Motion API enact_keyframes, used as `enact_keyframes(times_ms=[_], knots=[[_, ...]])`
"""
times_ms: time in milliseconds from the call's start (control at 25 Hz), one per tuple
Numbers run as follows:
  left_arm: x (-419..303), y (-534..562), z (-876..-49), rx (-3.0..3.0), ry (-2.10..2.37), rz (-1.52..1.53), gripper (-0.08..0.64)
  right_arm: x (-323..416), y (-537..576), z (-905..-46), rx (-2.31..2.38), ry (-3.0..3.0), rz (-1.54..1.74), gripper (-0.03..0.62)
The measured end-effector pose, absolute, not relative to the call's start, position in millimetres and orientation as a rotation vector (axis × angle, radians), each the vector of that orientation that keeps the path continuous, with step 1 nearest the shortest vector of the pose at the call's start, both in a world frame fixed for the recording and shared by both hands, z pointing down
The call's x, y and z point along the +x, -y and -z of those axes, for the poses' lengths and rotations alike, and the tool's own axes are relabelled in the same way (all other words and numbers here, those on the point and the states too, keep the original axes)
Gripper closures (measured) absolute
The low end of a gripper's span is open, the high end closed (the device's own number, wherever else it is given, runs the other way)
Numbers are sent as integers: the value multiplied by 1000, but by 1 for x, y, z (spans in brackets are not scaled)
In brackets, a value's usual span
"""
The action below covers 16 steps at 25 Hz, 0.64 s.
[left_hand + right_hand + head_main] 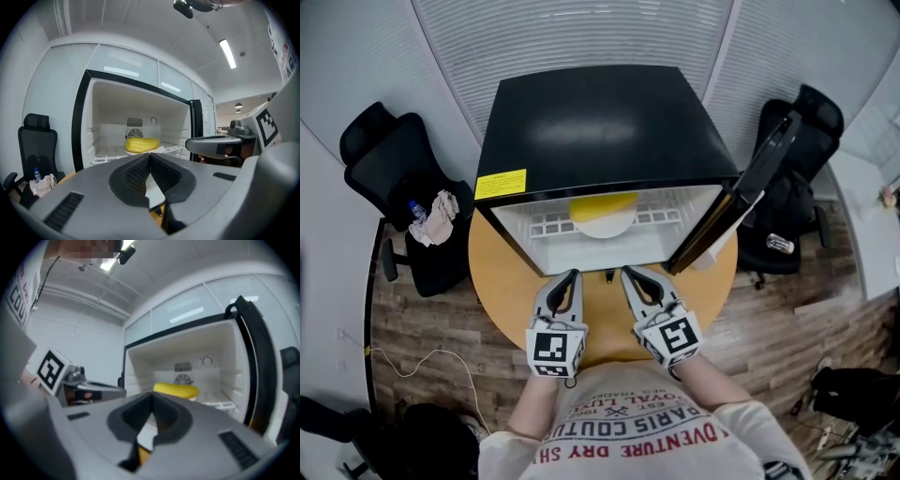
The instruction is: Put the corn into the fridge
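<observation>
A yellow corn cob (602, 204) lies on a white plate (606, 226) on the wire shelf inside the open black mini fridge (600, 122). The same corn (141, 144) shows straight ahead in the left gripper view, and the corn (176, 390) also shows in the right gripper view. My left gripper (572, 277) and right gripper (630, 274) hover side by side over the table, just in front of the fridge opening. Both point at the fridge. The left gripper (150, 155) is shut with nothing in it. The right gripper (152, 406) is shut and empty too.
The fridge door (764, 178) stands open at the right. The fridge sits on a round wooden table (502, 281). A black office chair (394, 178) with a cloth and a bottle on it stands at the left, another chair (802, 202) behind the door.
</observation>
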<state>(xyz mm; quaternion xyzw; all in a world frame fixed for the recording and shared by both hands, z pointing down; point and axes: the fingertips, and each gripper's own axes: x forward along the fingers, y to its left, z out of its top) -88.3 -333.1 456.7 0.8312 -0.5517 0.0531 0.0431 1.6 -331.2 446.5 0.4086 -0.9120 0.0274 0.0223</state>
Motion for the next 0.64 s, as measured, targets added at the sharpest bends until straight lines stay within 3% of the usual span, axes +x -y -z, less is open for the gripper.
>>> enact_keyframes(times_ms=[640], knots=[[-88, 342, -463, 2492, 1703, -152, 528, -9, 340, -467, 1219, 2790, -278, 565]])
